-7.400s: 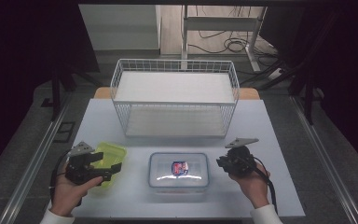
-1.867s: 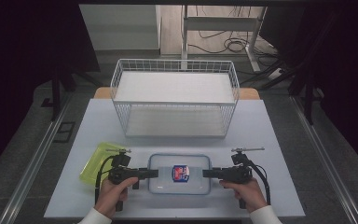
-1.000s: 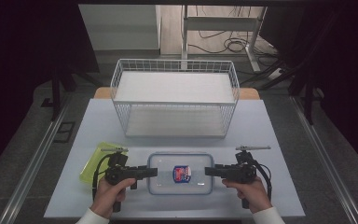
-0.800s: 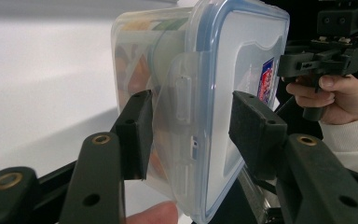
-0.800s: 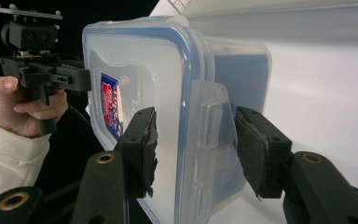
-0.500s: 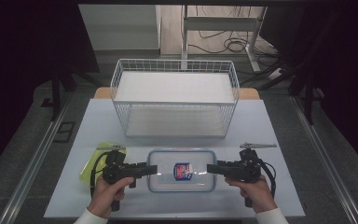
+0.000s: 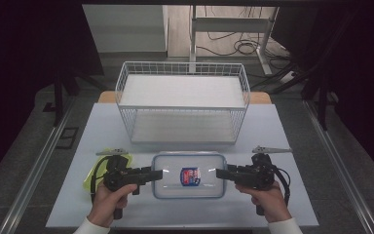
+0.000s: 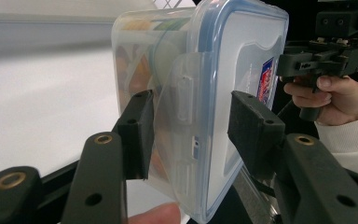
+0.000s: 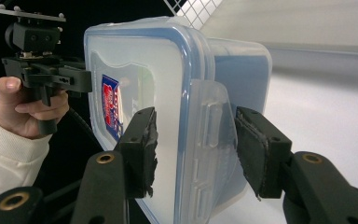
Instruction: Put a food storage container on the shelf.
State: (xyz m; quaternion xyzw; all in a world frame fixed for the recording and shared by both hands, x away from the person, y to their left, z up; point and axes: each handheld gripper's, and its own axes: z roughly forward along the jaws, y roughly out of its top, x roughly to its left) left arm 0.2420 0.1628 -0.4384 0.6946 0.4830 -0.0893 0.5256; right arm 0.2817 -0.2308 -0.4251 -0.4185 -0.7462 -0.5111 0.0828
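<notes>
A clear food container (image 7: 189, 175) with a blue-rimmed lid and a red-and-blue sticker hangs level just above the table near its front edge. My left gripper (image 7: 156, 174) is shut on its left end and my right gripper (image 7: 221, 174) on its right end. In the left gripper view the jaws (image 8: 189, 126) clamp the container (image 8: 233, 70) over its latch flap, and food shows inside. In the right gripper view the jaws (image 9: 193, 135) press on the lid and base of the container (image 9: 140, 70) around the other flap.
A white wire basket (image 7: 182, 105) stands on the table behind the container. A yellow-green lid-like piece (image 7: 93, 174) lies under my left hand. The pale table (image 7: 277, 131) drops to the floor on both sides.
Both grippers have risen slightly with the container held between them. Several seconds ago they were apart from it, and it lay on the table.
</notes>
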